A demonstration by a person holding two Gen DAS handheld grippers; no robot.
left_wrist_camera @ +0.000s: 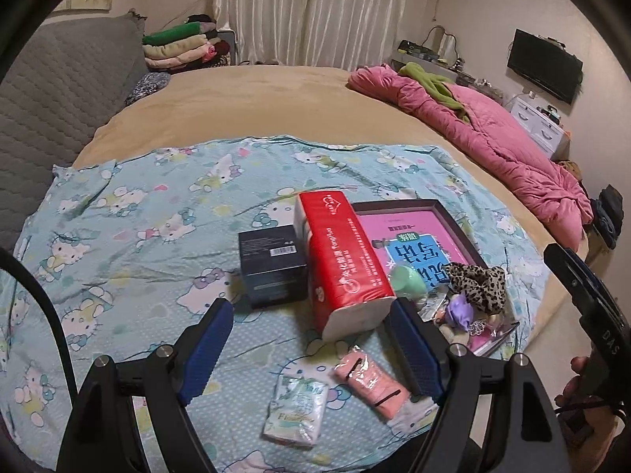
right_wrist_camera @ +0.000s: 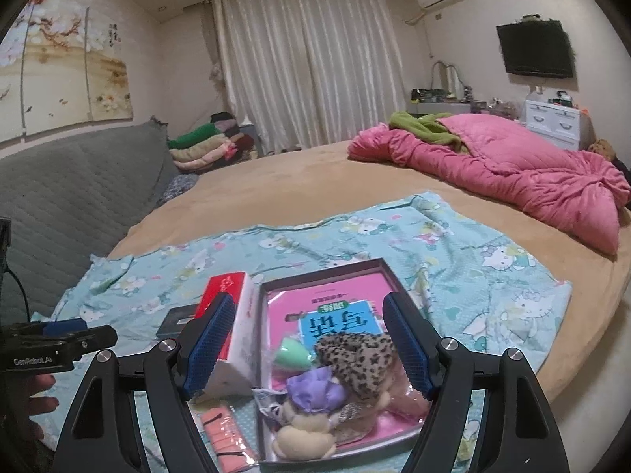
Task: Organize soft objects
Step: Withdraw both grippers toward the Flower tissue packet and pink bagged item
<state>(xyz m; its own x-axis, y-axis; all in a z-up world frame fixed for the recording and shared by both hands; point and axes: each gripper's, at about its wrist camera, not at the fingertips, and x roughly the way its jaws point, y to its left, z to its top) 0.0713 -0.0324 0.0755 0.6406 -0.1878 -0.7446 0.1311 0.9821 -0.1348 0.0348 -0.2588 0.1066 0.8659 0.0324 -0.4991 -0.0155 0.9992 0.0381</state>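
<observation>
Pink book (right_wrist_camera: 335, 307) partly hidden under scrunchies; pink packet (right_wrist_camera: 226, 437) cut off.

Dim, even indoor light, soft shadows, strong fisheye bending and dark vignetted corners.

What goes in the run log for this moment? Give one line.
left hand-held gripper: open, empty | right hand-held gripper: open, empty, above tray | leopard scrunchie: in tray | pink packet: on sheet
</observation>
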